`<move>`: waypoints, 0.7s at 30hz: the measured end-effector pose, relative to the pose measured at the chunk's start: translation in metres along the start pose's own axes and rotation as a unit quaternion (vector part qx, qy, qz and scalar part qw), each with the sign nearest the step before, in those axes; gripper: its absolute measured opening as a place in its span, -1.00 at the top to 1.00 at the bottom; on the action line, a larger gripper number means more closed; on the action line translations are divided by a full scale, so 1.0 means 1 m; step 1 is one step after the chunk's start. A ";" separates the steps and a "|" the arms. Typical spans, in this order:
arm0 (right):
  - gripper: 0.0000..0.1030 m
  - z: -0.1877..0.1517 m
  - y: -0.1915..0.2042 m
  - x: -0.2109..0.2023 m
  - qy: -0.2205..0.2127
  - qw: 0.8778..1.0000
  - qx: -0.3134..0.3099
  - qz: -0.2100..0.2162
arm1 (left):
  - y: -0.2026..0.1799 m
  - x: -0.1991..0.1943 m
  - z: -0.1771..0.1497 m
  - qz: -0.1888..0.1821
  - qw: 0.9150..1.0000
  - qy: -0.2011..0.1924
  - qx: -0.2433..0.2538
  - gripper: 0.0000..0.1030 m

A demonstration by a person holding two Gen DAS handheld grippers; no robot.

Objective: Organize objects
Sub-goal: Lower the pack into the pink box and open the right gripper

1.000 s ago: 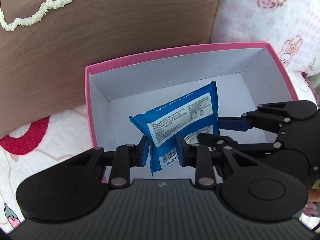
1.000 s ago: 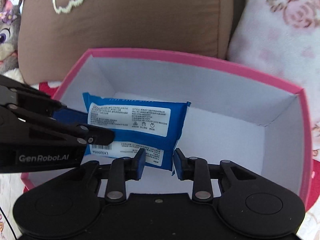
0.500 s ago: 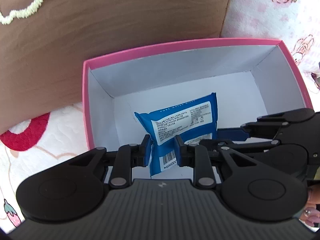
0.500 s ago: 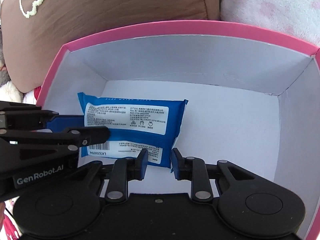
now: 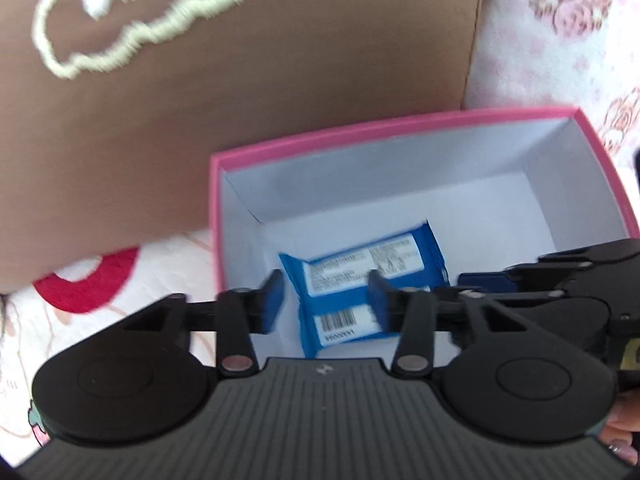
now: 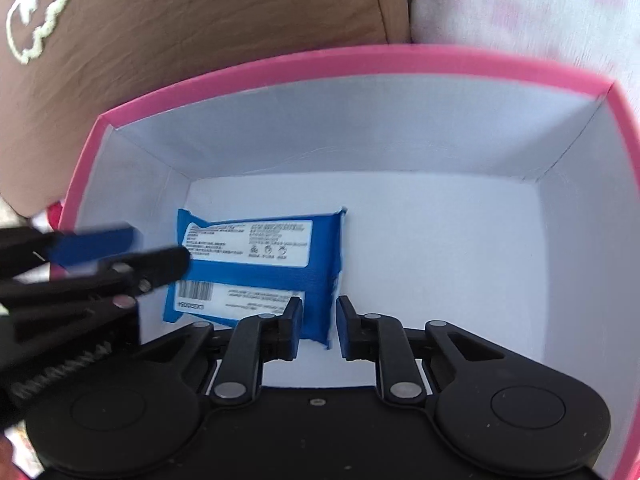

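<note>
Blue plastic pack of wet wipes (image 6: 256,268), white printed label and barcode facing up, lies flat on the white floor of the open pink-rimmed cardboard box (image 6: 360,60), in the box's left half as the right wrist view frames it, near the left wall.

Left gripper (image 5: 326,300): jaws opening, blue pads parted on either side of the pack's barcode end; the pads do not press on it, so the pack is released on this side. Picture is motion-blurred.

Right gripper (image 6: 318,328): jaws drawn to their narrowest, with the pack's near right corner showing in the slim gap between the blue pads. Whether the pads actually pinch that corner or merely sit above it cannot be told from this angle.

Both grippers point steeply down into the box, left one reaching in from the left edge of the right wrist view.

Surroundings: brown cushion (image 5: 240,92) with cream stitched outline stands just behind the box; pink floral bedding (image 5: 560,32) to its right
</note>
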State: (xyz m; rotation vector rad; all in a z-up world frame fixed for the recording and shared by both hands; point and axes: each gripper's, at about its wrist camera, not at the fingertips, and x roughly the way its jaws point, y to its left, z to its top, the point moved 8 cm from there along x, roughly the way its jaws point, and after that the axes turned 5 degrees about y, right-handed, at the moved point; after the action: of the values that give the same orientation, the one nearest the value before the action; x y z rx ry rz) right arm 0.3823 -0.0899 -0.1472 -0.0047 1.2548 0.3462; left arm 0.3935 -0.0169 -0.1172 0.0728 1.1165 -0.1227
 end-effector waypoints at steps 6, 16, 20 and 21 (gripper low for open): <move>0.51 -0.018 0.015 -0.040 -0.044 0.998 -0.042 0.012 | 0.004 -0.022 -0.010 -0.043 0.999 -0.003 -0.003 0.03; 0.49 -0.030 0.020 -0.099 -0.069 0.994 -0.085 -0.001 | 0.002 -0.070 -0.030 -0.114 0.993 0.000 0.003 -0.19; 0.37 -0.047 0.025 -0.125 -0.081 0.990 -0.115 -0.005 | 0.004 -0.096 -0.047 -0.127 0.992 0.005 -0.009 -0.26; 0.36 -0.052 0.025 -0.130 -0.083 0.989 -0.120 -0.001 | 0.001 -0.101 -0.052 -0.136 0.991 0.005 -0.009 -0.27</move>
State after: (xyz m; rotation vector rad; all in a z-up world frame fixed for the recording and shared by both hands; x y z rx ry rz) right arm 0.2929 -0.1090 -0.0384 -0.1795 1.0425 0.4835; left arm 0.3030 -0.0029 -0.0489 -0.0962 1.1325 -0.3561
